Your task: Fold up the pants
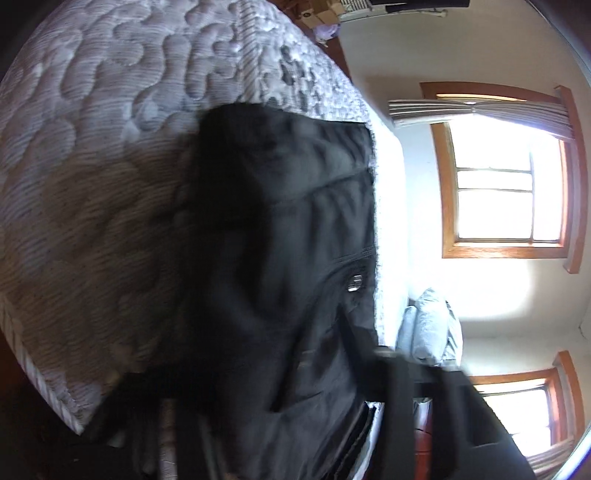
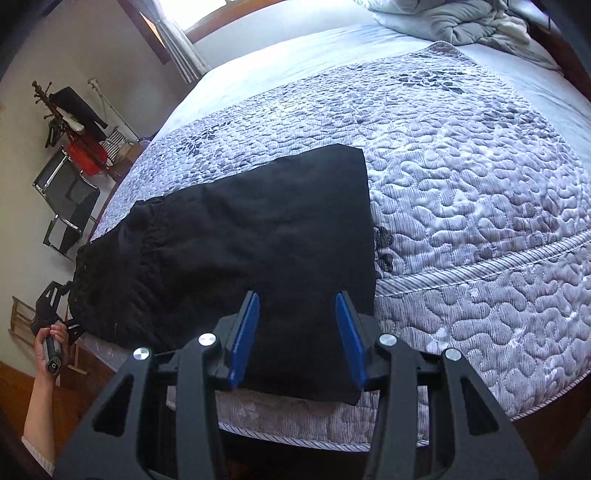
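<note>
Black pants (image 2: 240,236) lie folded on the quilted bed cover (image 2: 461,192), the waistband at the left bed edge, the leg end hanging over the near edge. My right gripper (image 2: 297,306) is open, its blue pads (image 2: 245,332) above the leg end, touching nothing. My left gripper (image 2: 55,310) shows in the right wrist view at the waistband, held in a hand. In the left wrist view the pants (image 1: 280,229) fill the middle, with a metal button (image 1: 355,283). The left fingers (image 1: 399,398) are dark and blurred, with waistband fabric draped between them.
A rumpled grey blanket (image 2: 461,22) lies at the bed's far end. A black chair (image 2: 66,199) and a coat rack with clothes (image 2: 74,118) stand left of the bed. Windows (image 1: 506,184) are on the wall. Wooden floor (image 2: 22,376) lies below the bed edge.
</note>
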`<move>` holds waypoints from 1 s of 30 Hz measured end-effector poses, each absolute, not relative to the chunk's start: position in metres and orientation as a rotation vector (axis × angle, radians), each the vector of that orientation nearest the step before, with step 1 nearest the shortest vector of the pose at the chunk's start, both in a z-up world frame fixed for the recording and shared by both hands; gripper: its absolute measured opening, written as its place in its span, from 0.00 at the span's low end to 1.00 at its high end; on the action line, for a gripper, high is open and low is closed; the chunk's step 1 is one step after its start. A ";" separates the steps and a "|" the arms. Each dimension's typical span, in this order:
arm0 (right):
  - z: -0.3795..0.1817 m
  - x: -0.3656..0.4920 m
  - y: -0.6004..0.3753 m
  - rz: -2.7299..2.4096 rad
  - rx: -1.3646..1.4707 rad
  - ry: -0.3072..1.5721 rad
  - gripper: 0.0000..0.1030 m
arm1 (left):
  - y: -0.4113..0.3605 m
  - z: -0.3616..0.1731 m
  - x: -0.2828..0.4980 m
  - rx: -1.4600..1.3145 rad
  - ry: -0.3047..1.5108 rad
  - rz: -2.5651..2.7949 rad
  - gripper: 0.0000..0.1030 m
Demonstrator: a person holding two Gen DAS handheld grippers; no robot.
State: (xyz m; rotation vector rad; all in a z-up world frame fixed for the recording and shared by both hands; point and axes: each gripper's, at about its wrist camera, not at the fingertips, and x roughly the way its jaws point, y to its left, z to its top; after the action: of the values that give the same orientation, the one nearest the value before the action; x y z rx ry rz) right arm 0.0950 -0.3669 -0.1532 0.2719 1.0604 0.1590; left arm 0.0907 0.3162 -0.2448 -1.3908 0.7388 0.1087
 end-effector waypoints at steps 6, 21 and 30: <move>-0.153 0.093 -0.371 0.146 0.278 1.062 0.44 | 0.312 -0.253 0.085 -1.405 0.721 0.107 0.18; -0.139 0.085 -0.387 0.123 0.302 1.025 0.45 | 0.283 -0.199 0.090 -1.305 0.602 0.001 0.11; -0.137 0.081 -0.392 0.121 0.319 1.011 0.45 | 0.228 -0.128 0.104 -1.091 0.577 -0.116 0.11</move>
State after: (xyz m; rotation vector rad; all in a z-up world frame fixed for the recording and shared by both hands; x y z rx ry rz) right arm 0.0808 -0.3918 -0.1371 0.3191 1.0106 0.1213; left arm 0.1041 0.2284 -0.1281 -1.0914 0.5767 -0.1159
